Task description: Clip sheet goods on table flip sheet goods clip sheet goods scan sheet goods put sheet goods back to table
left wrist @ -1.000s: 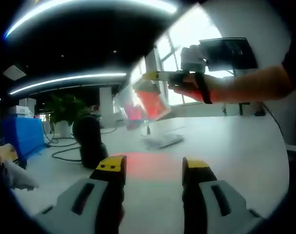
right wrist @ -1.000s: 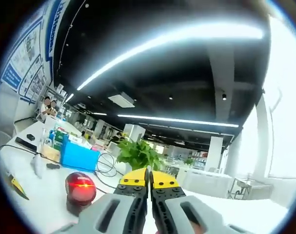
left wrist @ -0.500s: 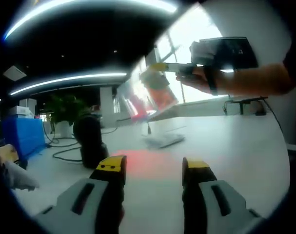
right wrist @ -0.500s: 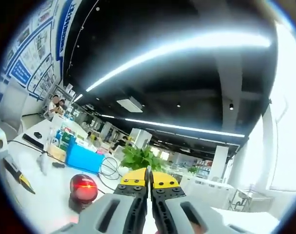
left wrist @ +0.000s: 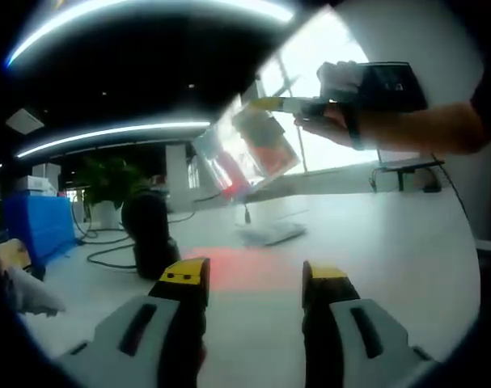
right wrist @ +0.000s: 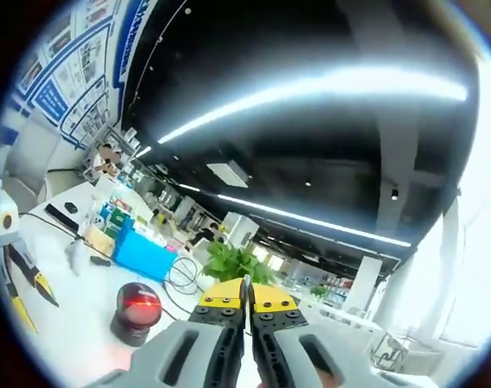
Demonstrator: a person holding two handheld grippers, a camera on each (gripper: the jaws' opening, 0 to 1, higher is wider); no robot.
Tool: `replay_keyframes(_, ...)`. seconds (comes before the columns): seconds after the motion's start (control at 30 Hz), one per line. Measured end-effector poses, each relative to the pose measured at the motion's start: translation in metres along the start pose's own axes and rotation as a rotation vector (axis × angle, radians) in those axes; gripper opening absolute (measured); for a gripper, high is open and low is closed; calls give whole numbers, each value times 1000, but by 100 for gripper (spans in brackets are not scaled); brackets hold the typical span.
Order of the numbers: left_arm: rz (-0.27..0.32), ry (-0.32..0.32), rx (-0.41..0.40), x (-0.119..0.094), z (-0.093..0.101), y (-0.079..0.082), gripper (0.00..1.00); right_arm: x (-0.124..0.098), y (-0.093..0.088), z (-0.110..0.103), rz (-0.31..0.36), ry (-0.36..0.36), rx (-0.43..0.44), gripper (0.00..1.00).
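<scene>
Sheet goods (left wrist: 249, 149), seemingly a clear packet, clamped in right tongs (left wrist: 265, 103); left tongs (left wrist: 254, 279) apart.

The sheet goods (left wrist: 249, 153) are showing in the left gripper view as a flat clear plastic packet with red and pink contents inside. The packet is hanging tilted in the air above the white table (left wrist: 391, 242), pinched at its upper edge. In the right gripper view it is appearing only as a thin edge (right wrist: 247, 295) between yellow tips.
</scene>
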State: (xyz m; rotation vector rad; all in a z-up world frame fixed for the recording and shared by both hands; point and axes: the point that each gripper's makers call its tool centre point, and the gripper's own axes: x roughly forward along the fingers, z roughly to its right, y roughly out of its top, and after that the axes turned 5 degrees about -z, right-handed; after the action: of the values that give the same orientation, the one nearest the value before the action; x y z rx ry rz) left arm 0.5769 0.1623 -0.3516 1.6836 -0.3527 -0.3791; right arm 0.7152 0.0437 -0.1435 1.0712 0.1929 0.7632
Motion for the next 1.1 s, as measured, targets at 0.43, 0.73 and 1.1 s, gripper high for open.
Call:
replay_keyframes(0.43, -1, 2, 1, 0, 0, 0, 38, -11, -35, -13, -50, 25, 37, 0)
replay_keyframes(0.73, -3, 0, 4, 0, 0, -1, 38, -12, -47, -28, -65, 44, 49, 0)
replay_keyframes(1.1, -4, 0, 3, 0, 0, -1, 38, -17, -68, -29, -122, 50, 69, 0)
